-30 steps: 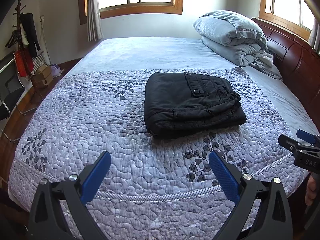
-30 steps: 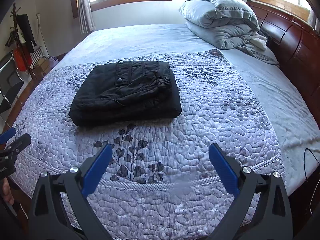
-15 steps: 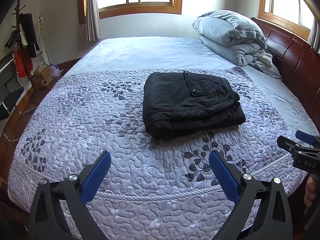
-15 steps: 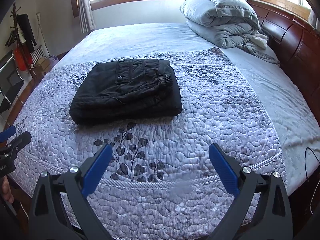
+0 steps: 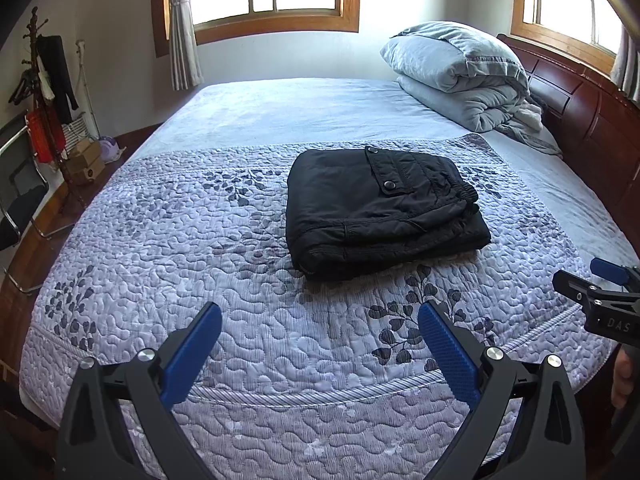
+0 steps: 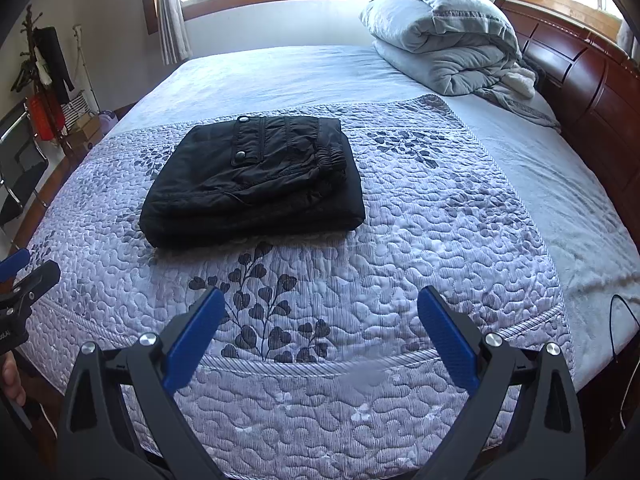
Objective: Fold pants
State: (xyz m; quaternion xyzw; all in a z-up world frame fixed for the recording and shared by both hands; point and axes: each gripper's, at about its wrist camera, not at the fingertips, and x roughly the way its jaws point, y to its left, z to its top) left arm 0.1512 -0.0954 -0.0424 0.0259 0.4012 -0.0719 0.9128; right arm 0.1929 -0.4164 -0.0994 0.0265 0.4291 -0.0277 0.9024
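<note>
Across the room we see the bed (image 5: 280, 112) filling most of both views, with a wooden headboard (image 6: 580, 76) on its right side. Over its near half lies a quilted lilac coverlet (image 5: 160, 240) with a dark leaf print. Rolled grey bedding (image 5: 460, 72) is piled by the headboard. On the coverlet, near its middle, rest the black pants (image 5: 376, 208), folded into a thick, compact rectangle with a snap-buttoned pocket flap on top. We hold our left tongs (image 5: 320, 348) above the near edge of the bed, blue pads spread wide apart and gripping nothing. Our right tongs (image 6: 320, 328) hover likewise, spread wide and empty, well short of the pants.
</note>
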